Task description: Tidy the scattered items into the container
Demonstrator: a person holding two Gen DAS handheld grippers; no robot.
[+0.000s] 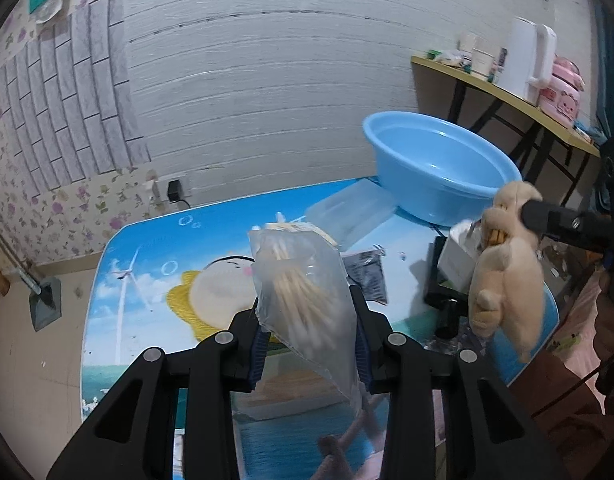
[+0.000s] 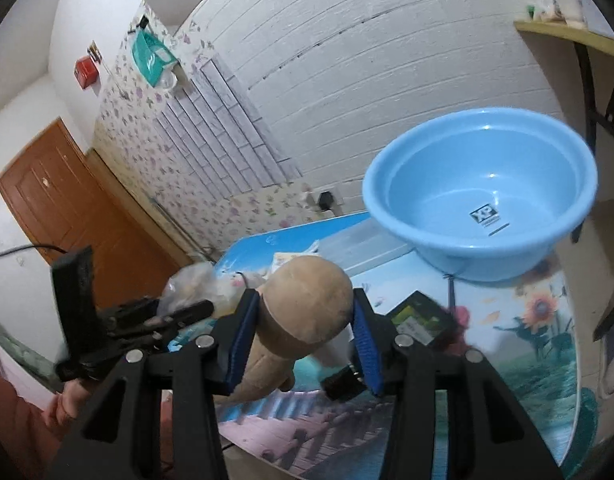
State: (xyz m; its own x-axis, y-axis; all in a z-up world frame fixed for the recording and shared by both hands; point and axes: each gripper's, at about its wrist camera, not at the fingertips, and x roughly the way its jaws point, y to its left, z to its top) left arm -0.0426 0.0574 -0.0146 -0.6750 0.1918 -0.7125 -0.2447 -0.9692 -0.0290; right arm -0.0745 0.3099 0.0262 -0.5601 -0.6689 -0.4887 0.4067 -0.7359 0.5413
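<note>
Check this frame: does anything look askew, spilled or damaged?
Nothing spilled or damaged. The blue basin sits tilted, one side propped on the clear plastic box instead of flat on the table. The left gripper holds the cotton swab bag; the right gripper holds the plush toy.
</note>
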